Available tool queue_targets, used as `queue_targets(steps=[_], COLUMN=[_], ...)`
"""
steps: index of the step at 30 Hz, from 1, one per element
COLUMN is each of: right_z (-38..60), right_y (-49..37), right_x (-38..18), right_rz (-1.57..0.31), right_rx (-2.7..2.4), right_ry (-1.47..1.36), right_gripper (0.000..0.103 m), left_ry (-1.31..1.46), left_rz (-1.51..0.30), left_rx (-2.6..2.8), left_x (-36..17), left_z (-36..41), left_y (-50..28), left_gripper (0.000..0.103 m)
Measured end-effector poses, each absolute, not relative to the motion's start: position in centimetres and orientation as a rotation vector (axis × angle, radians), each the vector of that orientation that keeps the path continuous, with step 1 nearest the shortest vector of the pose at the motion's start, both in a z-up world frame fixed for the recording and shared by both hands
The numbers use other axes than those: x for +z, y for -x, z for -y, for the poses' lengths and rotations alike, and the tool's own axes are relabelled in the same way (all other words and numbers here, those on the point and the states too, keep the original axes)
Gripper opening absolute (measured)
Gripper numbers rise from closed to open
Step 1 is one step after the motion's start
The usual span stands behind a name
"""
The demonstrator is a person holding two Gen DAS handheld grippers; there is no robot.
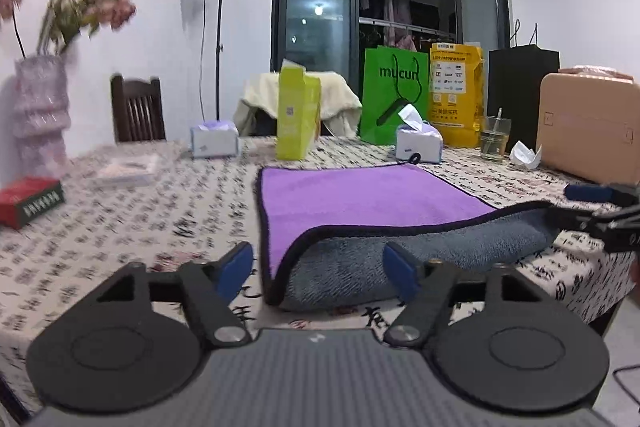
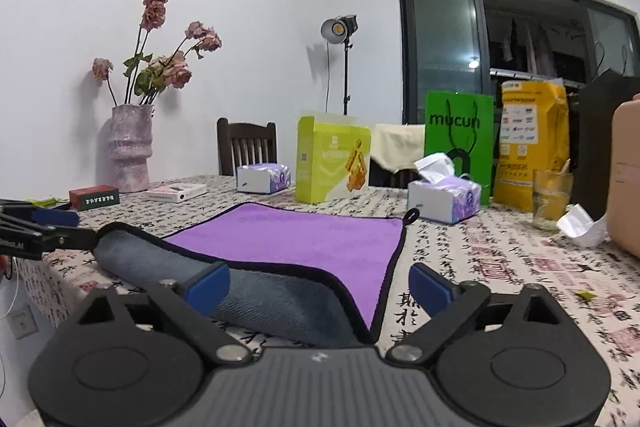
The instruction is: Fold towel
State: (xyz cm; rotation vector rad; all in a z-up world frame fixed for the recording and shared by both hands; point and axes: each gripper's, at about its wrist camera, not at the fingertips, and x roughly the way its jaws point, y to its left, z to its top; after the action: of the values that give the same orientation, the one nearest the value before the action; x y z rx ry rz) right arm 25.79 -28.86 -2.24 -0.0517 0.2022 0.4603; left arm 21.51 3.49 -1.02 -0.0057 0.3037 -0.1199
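On the near part of the table (image 1: 120,219) sits the towel (image 1: 360,199), purple side up, with its near edge flipped over so the grey underside shows as a puffy roll along the front. So the fold looks barely begun, my guess anyway.

Left gripper (image 1: 318,269) is hovering just in front of the towel's near left corner, jaws spread wide with nothing in them. From its own camera the right gripper (image 2: 318,287) is the same deal: wide open, empty, lined up with the near right corner. In the left view the right gripper also pokes in at the right edge, right by the far end of the grey roll, but I can't tell from there whether it touches the cloth.

How I'd do this step: get each pair of jaws around a corner of that rolled edge, pinching through both layers and the black trim, not just the fluff. Close both at about the same time. Then lift only a little and carry the edge straight toward the far side, keeping the two grippers level so the fold lands square. Watch the tissue box (image 2: 444,197) near the far right corner.
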Motion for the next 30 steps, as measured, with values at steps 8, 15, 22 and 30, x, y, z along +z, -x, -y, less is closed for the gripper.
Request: queue_targets(steps=[8,15,22,30], right_z=[28.5,28.7,29.3,28.9], right_y=[-29.3,-30.5,-31.0,-31.2], right_x=[-3.5,-4.0,-4.2,-3.8], right_rz=[-0.301,-0.362,-0.37,-0.385], right_rx=[0.522,0.559,0.544,0.548], right_ry=[0.048,0.045,0.025,0.038], right_gripper=[0.025,0.01,0.025,0.006], left_ry=[0.042,0.045,0.036,0.002], left_rz=[-0.399,-0.445,-0.454,-0.448], left_rx=[-0.124,-0.157,-0.165,-0.164], left_x=[-1.8,-2.0,-2.2,-1.6], left_z=[-3.9,-4.4,-4.3,-3.8], left_y=[-24.5,-24.9,-25.2,-25.6], left_gripper=[0.014,0.013,0.014,0.006])
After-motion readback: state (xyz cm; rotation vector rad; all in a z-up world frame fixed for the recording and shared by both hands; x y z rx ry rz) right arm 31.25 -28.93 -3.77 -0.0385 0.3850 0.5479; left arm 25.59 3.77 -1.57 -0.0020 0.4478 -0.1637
